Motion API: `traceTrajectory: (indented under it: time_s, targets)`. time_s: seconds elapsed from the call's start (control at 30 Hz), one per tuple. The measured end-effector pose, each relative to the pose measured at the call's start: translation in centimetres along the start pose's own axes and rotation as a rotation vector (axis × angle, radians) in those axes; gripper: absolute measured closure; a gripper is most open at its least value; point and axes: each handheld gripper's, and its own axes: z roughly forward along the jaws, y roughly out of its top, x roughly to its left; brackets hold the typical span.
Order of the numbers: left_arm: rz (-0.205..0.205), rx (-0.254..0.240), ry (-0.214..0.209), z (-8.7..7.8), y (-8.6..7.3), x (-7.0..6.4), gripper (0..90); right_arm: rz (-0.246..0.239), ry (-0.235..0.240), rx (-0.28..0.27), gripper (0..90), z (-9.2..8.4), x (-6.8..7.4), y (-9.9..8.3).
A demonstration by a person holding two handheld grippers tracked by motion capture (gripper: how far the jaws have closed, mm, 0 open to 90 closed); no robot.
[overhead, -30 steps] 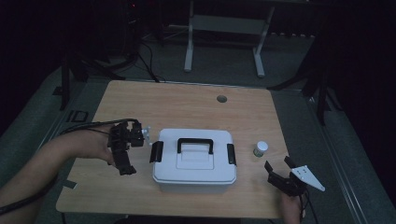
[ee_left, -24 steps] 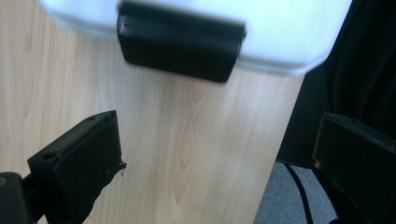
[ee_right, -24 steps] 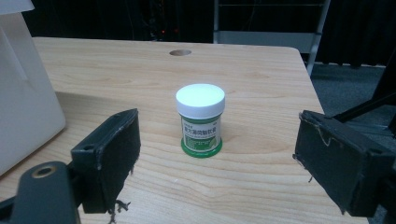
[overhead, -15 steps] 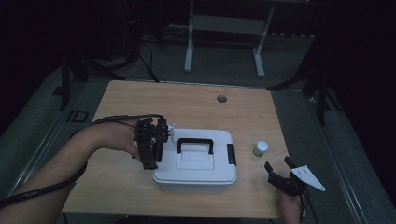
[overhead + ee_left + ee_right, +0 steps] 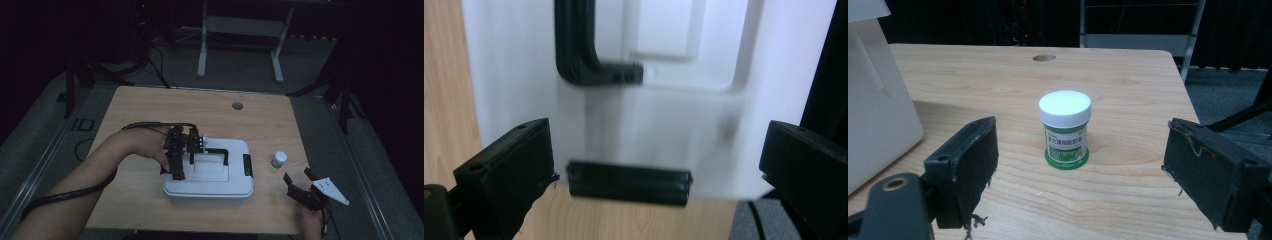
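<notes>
Above the white box point(image 5: 210, 175) — long axis left-right (handle point(image 5: 215, 151) likewise) — left gripper point(image 5: 178, 167), agape.

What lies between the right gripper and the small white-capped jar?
Bare wooden tabletop alone; the right gripper view shows the jar standing ahead of the open right gripper.

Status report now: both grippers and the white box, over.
Left gripper open above white box, over its left latch. Right gripper open, facing small jar. Nothing in the way.
</notes>
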Motion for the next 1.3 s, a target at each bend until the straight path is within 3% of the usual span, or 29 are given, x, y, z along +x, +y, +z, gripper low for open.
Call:
traceTrajectory:
  time_s: [0.1,0.13,0.27,0.43,0.47,0.5,0.6,0.83,1.07,1.3]
  targets:
    - [0.017,0.014,0.010,0.3,0.7,0.1,1.8,0.004,0.002,-0.002,13.8,0.0,0.0,0.0]
    - [0.023,0.016,0.018,0.3,0.9,0.1,7.7,0.005,0.002,-0.003,13.8,0.0,-0.1,0.0]
    - [0.046,0.023,0.051,0.3,1.7,0.3,15.2,0.014,0.005,-0.003,13.9,0.0,-0.1,0.0]
    - [0.058,0.023,0.060,0.1,2.3,0.3,39.5,0.016,0.006,-0.003,13.9,0.0,-0.1,0.0]
    - [0.058,0.023,0.060,0.1,2.3,0.3,39.5,0.016,0.007,-0.003,13.9,0.0,-0.1,0.0]
    - [0.057,0.020,0.048,-0.1,2.6,0.3,47.4,0.016,0.007,-0.003,13.9,0.0,-0.1,0.0]
    - [0.062,0.030,0.036,-0.2,2.7,0.3,56.8,0.017,0.007,-0.002,13.9,0.0,-0.1,0.0]
    - [0.051,0.079,0.024,0.7,3.1,0.4,68.2,0.015,0.007,0.000,13.9,0.0,-0.1,0.0]
    - [0.029,0.079,-0.006,0.7,3.0,0.9,81.8,0.019,0.010,0.000,13.9,0.0,-0.2,0.0]
    - [0.038,0.072,-0.026,0.6,2.9,1.3,83.3,0.021,0.012,-0.001,13.9,0.0,-0.2,0.0]
